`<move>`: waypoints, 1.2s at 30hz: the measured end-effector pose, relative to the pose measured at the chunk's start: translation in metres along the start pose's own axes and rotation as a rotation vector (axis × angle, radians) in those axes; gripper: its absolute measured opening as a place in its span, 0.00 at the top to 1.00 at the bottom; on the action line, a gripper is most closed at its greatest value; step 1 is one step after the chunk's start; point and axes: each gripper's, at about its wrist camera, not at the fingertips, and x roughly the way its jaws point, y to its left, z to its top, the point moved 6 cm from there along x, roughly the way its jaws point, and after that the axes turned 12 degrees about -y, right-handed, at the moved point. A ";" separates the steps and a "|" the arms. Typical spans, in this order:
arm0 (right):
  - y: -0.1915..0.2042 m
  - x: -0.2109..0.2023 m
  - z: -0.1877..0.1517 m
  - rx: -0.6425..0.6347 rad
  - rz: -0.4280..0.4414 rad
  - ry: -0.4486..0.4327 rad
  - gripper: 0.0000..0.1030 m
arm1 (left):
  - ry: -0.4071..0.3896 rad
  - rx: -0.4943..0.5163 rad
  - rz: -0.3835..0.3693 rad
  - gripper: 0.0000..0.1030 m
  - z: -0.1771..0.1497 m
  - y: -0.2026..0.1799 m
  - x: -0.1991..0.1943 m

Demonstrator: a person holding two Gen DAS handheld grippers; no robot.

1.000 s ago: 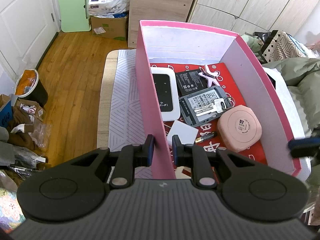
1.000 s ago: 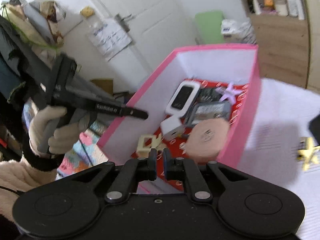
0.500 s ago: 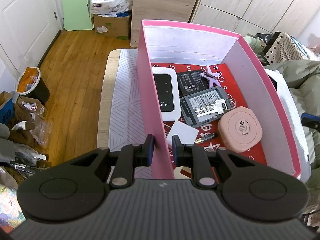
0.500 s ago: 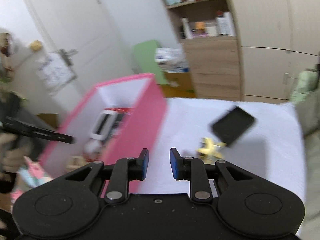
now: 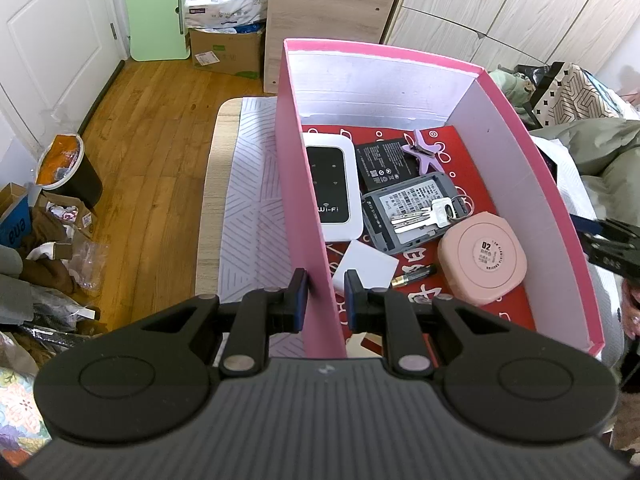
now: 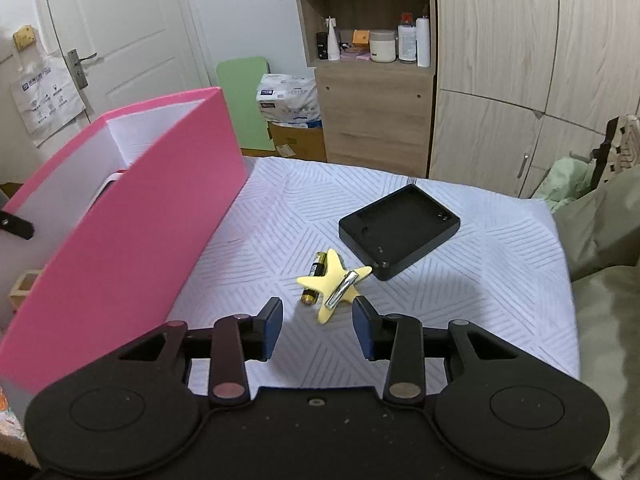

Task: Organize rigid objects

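Probably a home bedroom: bed, wardrobe, wooden floor.

Behind you stood: a white door, a green folding board, a cardboard carton, a wooden shelf unit, a waste bin on the plank floor.

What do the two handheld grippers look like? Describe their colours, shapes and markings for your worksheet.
Both the left gripper and the right gripper are black, with two round discs on a ribbed or smooth body, silver pivot rivets on angled link arms, and flat blue pads lining the fingers.
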 end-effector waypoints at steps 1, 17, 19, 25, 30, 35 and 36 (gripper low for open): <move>-0.003 0.005 0.000 0.007 -0.001 -0.001 0.57 | 0.000 0.001 0.001 0.84 0.000 0.000 0.000; -0.003 0.044 -0.001 0.015 -0.020 -0.030 0.34 | 0.003 0.001 -0.001 0.84 0.000 0.000 0.001; -0.001 0.044 -0.001 0.017 -0.023 -0.040 0.31 | 0.002 0.000 -0.002 0.84 0.000 0.000 0.001; -0.002 0.043 -0.004 0.081 -0.056 -0.094 0.29 | -0.002 -0.002 -0.004 0.84 -0.001 0.001 0.001; 0.007 0.038 -0.005 -0.013 -0.130 -0.092 0.53 | -0.002 -0.002 -0.006 0.84 -0.001 0.001 0.001; 0.015 0.028 -0.007 -0.038 -0.108 -0.085 0.54 | -0.005 -0.007 -0.010 0.84 -0.003 0.002 0.000; 0.017 0.026 -0.008 -0.038 -0.108 -0.086 0.54 | -0.006 -0.008 -0.012 0.84 -0.003 0.002 0.000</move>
